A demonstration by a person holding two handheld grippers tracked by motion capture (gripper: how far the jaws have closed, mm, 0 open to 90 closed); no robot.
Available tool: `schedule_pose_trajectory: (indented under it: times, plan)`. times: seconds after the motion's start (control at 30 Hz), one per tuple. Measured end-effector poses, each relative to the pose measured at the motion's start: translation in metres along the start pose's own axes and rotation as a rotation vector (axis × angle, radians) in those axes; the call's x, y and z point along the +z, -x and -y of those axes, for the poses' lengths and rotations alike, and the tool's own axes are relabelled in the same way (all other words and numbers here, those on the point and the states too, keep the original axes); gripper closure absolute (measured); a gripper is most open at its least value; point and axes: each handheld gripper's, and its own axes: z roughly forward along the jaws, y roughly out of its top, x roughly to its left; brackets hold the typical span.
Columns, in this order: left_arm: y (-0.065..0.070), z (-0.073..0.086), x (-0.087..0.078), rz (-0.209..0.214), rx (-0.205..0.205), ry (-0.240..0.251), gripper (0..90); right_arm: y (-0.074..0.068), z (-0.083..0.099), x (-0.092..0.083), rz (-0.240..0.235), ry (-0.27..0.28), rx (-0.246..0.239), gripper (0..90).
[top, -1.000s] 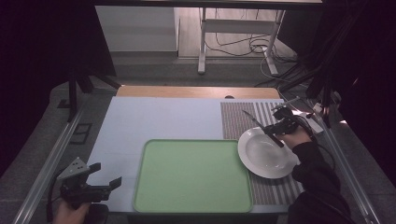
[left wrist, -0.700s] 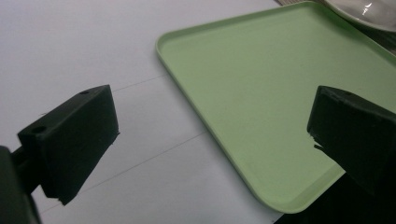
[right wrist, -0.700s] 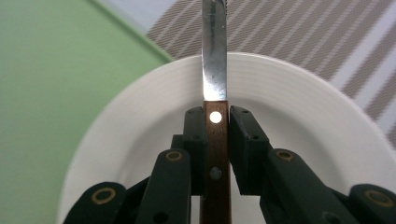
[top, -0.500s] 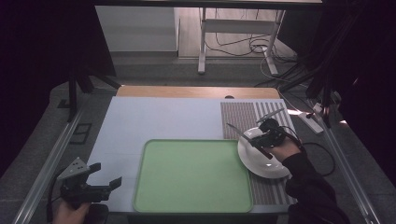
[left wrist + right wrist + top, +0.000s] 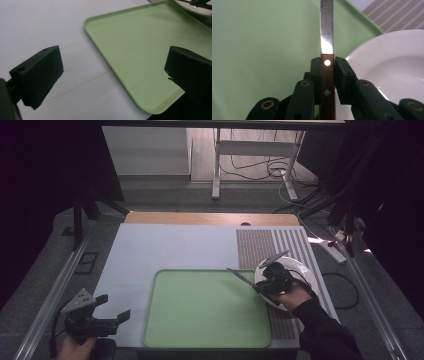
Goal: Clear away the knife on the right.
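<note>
My right gripper (image 5: pixel 267 282) is shut on a knife (image 5: pixel 327 32) by its wooden handle, the steel blade (image 5: pixel 240 276) pointing left over the right edge of a green tray (image 5: pixel 200 310). The hand hovers over the left rim of a white plate (image 5: pixel 300 270) on the striped mat. In the right gripper view the plate (image 5: pixel 394 65) lies to the right of the jaws and the tray (image 5: pixel 262 50) to the left. My left gripper (image 5: pixel 112 315) stands open near the table's front left corner, with nothing between its fingers (image 5: pixel 40 75). The tray (image 5: pixel 140 50) lies ahead of it.
A striped grey mat (image 5: pixel 270 245) covers the right part of the pale table (image 5: pixel 170 245). The plate's edge and the other gripper (image 5: pixel 195 3) show at the top right of the left gripper view. Cables and table legs lie on the floor beyond.
My right gripper has carried the knife leftward and toward the front, from the far right of the plate to its left rim, the blade now over the tray's edge. The left gripper has stayed put.
</note>
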Motion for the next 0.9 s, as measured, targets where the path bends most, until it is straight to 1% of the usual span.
schedule_pose_trajectory:
  times: [0.07,0.13,0.2,0.23,0.27,0.3,0.33,0.37,0.4,0.47,0.5,0.53,0.57,0.63,0.67,0.7,0.8,0.83,0.87,0.9]
  plan:
    - [0.000,0.000,0.000,0.002,-0.003,0.001,1.6,-0.009,0.000,0.003,-0.010,-0.010,-0.007,77.5]
    - [-0.001,0.000,0.000,0.002,-0.004,0.003,1.6,-0.020,0.001,0.007,-0.023,-0.018,-0.024,77.5]
    - [0.000,0.000,0.000,0.001,-0.003,0.002,1.6,-0.031,0.004,0.013,-0.023,-0.028,-0.046,77.5]
    - [0.000,0.000,0.000,0.001,-0.003,0.002,1.6,-0.031,0.004,0.013,-0.023,-0.028,-0.046,77.5]
    - [0.000,0.000,0.000,0.001,-0.003,0.002,1.6,-0.040,0.006,0.020,-0.036,-0.044,-0.062,77.5]
    - [0.000,0.000,0.000,0.001,-0.003,0.002,1.6,-0.040,0.006,0.020,-0.036,-0.044,-0.062,77.5]
    - [0.000,0.000,0.000,0.000,-0.003,0.001,1.6,-0.048,0.008,0.025,-0.042,-0.062,-0.076,77.5]
    - [0.000,0.000,0.000,0.000,-0.003,0.001,1.6,-0.048,0.008,0.025,-0.042,-0.062,-0.076,77.5]
    - [0.000,0.000,0.000,0.000,-0.003,0.001,1.6,-0.055,0.009,0.028,-0.046,-0.076,-0.094,77.5]
    - [0.000,0.000,0.000,0.000,-0.003,0.001,1.6,-0.061,0.010,0.030,-0.045,-0.081,-0.107,77.5]
    - [0.000,0.000,0.000,0.000,-0.003,0.001,1.6,-0.061,0.010,0.030,-0.045,-0.081,-0.107,77.5]
    - [0.000,0.000,0.000,0.000,-0.003,0.001,1.5,-0.066,0.011,0.032,-0.047,-0.083,-0.118,77.5]
    - [0.000,0.000,0.000,-0.001,-0.002,0.001,1.5,-0.068,0.012,0.032,-0.048,-0.088,-0.119,77.5]
    - [0.000,0.000,0.000,-0.001,-0.002,0.001,1.6,-0.069,0.013,0.034,-0.049,-0.094,-0.124,77.4]
    - [0.000,0.000,0.000,-0.001,-0.001,0.001,1.6,-0.070,0.014,0.037,-0.050,-0.111,-0.130,77.4]
    - [0.000,0.000,0.000,-0.001,-0.001,0.001,1.6,-0.070,0.014,0.037,-0.050,-0.111,-0.130,77.4]
    - [0.000,0.000,0.000,-0.002,0.000,0.000,1.6,-0.072,0.017,0.043,-0.055,-0.154,-0.153,76.6]
    - [0.000,0.000,0.000,-0.003,0.000,-0.001,1.6,-0.072,0.017,0.043,-0.055,-0.154,-0.153,76.6]
    - [0.000,0.000,0.000,-0.003,0.001,-0.001,1.6,-0.072,0.017,0.044,-0.057,-0.161,-0.163,75.8]
    - [0.000,0.000,0.000,-0.003,0.000,-0.001,1.6,-0.071,0.016,0.042,-0.063,-0.140,-0.168,68.6]
